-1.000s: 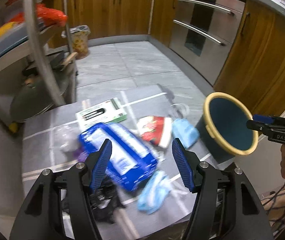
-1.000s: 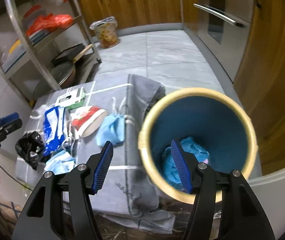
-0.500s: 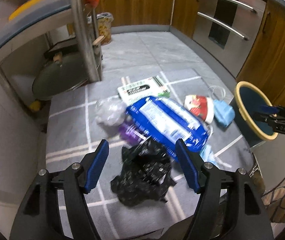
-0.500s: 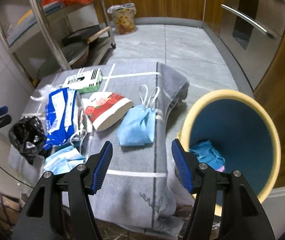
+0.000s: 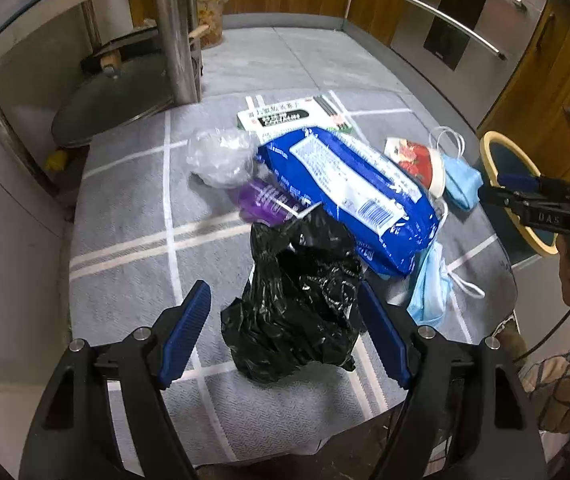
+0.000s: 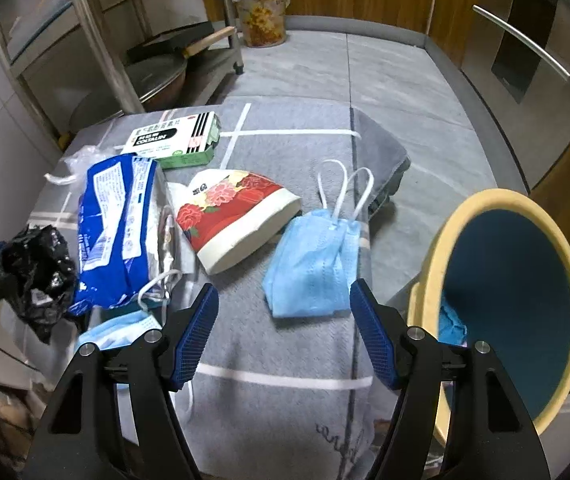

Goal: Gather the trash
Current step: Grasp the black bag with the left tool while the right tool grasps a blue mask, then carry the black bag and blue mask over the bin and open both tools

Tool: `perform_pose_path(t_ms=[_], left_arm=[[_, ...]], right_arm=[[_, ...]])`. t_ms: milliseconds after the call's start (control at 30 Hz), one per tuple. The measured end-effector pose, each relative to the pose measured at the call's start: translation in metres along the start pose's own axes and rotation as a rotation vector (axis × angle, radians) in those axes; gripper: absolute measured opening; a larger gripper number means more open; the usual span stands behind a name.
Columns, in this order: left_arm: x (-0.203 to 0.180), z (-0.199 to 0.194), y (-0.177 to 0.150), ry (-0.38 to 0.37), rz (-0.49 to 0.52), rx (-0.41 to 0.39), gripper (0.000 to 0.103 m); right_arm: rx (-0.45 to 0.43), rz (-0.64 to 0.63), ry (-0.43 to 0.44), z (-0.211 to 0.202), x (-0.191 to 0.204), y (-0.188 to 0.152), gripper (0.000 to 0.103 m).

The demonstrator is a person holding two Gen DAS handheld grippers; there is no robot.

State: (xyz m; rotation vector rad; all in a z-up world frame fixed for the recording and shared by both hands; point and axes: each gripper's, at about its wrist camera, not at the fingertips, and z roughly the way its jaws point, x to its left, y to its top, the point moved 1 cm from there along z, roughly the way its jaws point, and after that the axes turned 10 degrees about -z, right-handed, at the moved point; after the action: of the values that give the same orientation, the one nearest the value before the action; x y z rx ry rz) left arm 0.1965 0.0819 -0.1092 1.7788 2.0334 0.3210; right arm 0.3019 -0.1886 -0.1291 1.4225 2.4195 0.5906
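My left gripper [image 5: 285, 336] is open, its jaws on either side of a crumpled black plastic bag [image 5: 301, 312] on the grey cloth. Behind the bag lie a blue wrapper pack [image 5: 349, 188], a purple packet [image 5: 265, 200], a clear plastic wad [image 5: 221, 156] and a green-white box [image 5: 293, 118]. My right gripper [image 6: 285, 336] is open and empty, just in front of a blue face mask [image 6: 313, 268]. A red flowered paper cup [image 6: 241, 220] lies on its side left of it. The yellow-rimmed blue bin [image 6: 517, 300] stands at the right with blue trash inside.
A second blue mask [image 5: 429, 288] lies by the cloth's near right edge. A steel rack [image 6: 97, 44] with pans stands at the back left. A patterned bin [image 6: 263, 16] sits on the floor. Wooden cabinets and steel drawers [image 6: 533, 40] line the right.
My left gripper has swung left and come down around the black bag. My right gripper has moved from over the bin leftward to the blue mask.
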Motion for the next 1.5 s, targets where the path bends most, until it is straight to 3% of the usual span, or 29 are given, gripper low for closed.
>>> perform_pose_path(t_ms=[400, 533, 667, 767, 967, 1233, 1500], left_arm=[[0.013, 0.016, -0.006, -0.055, -0.063, 0.061, 0.072], [0.015, 0.023, -0.007, -0.072, -0.075, 0.085, 0.058], [0.018, 0.029, -0.008, -0.079, -0.094, 0.106, 0.038], [0.021, 0.028, -0.007, -0.091, -0.108, 0.107, 0.029], [0.024, 0.012, 0.0, -0.113, -0.132, 0.078, 0.022], [0.012, -0.028, 0.02, -0.082, -0.078, -0.045, 0.022], [-0.009, -0.048, 0.034, -0.128, -0.066, -0.113, 0.022]], right_arm=[[0.054, -0.008, -0.052, 0.03, 0.002, 0.005, 0.069], [0.073, -0.018, -0.069, 0.036, 0.003, 0.003, 0.067], [0.103, -0.01, -0.074, 0.043, -0.001, 0.0, 0.045], [0.109, -0.01, -0.067, 0.043, -0.001, -0.003, 0.038], [0.098, 0.015, -0.029, 0.034, -0.004, -0.006, 0.026], [0.038, 0.088, 0.031, 0.004, -0.016, -0.011, 0.024], [-0.034, 0.108, 0.084, -0.033, -0.023, -0.015, 0.023]])
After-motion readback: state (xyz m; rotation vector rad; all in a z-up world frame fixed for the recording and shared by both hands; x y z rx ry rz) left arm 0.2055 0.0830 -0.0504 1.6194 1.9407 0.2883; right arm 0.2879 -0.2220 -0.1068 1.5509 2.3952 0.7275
